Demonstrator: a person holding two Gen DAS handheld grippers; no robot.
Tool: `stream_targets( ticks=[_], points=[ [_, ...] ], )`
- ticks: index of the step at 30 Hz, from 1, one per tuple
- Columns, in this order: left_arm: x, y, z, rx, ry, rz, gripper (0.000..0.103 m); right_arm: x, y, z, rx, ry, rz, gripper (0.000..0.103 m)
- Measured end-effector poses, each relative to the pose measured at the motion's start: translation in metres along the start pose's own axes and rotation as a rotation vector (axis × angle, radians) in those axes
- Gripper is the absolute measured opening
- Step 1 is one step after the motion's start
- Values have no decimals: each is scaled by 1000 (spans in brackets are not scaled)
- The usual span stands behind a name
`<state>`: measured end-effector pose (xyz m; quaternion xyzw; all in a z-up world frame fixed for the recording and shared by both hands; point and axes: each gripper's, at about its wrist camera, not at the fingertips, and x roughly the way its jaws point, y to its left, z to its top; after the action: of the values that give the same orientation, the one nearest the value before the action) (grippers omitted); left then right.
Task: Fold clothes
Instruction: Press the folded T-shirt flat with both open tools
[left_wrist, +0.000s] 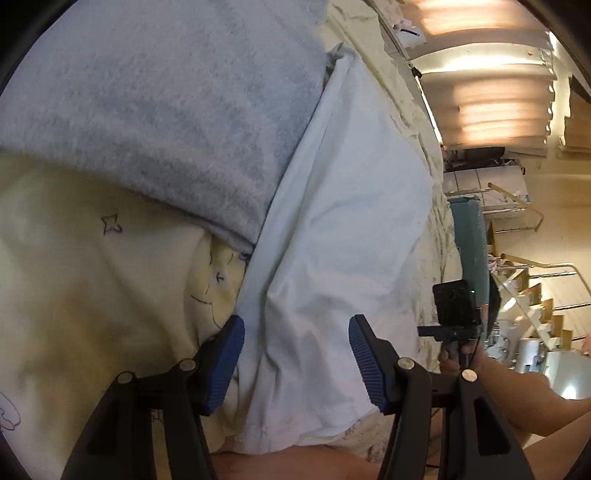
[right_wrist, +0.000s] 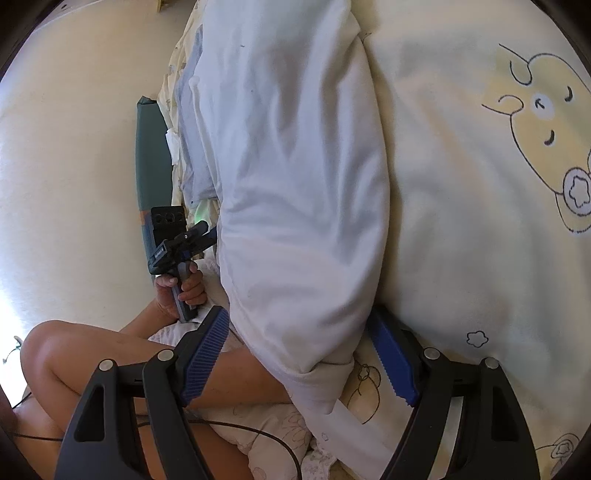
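Observation:
A white garment (left_wrist: 332, 221) lies crumpled in a long heap on the cream printed bedsheet (left_wrist: 92, 277). My left gripper (left_wrist: 297, 363) is open, its blue pads (left_wrist: 227, 363) standing either side of the garment's near end. In the right wrist view the same white garment (right_wrist: 295, 184) runs up the middle, and my right gripper (right_wrist: 299, 356) is open around its lower end, where a hem hangs down. A grey-blue fleece cloth (left_wrist: 166, 110) lies partly over the sheet, beside the white garment and overlapping its edge.
A person sits on the bed; a bare leg (right_wrist: 92, 343) lies under the right gripper and a hand (right_wrist: 184, 291) holds the left gripper's handle. A cable (right_wrist: 258, 432) crosses the lap. A teal cushion edge (right_wrist: 151, 158) borders the bed; pale floor (right_wrist: 74, 147) lies beyond.

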<state>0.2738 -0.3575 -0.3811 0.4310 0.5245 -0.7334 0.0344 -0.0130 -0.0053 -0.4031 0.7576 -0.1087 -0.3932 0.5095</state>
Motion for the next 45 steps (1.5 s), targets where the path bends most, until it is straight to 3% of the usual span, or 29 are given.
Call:
stream_targets(
  ticks=[4, 10, 14, 21, 24, 28, 33, 40, 43, 45],
  points=[
    [11, -8, -3, 26, 25, 39, 59, 4, 3, 3, -6, 7, -16, 82],
    [-12, -10, -10, 90, -40, 105, 59, 8, 6, 7, -15, 24, -35, 82],
    [-16, -4, -14, 114, -28, 150, 59, 10, 6, 8, -15, 23, -38, 85],
    [-8, 6, -18, 29, 83, -1, 59, 12, 10, 9, -28, 29, -46, 88],
    [-3, -6, -22, 70, 99, -62, 60, 12, 9, 8, -30, 29, -33, 88],
    [11, -4, -14, 32, 114, -147, 62, 15, 10, 7, -42, 22, -2, 88],
    [26, -16, -14, 67, 138, -156, 63, 30, 20, 6, -66, -10, 38, 88],
    [11, -31, -21, 116, 147, -195, 63, 53, 36, 3, -108, -54, 63, 88],
    [13, -45, -21, 164, 154, -184, 65, 54, 34, 1, -92, -82, 65, 85],
    [22, -50, -25, 187, 194, -129, 65, 54, 34, 1, -86, -78, 70, 85]
  ],
)
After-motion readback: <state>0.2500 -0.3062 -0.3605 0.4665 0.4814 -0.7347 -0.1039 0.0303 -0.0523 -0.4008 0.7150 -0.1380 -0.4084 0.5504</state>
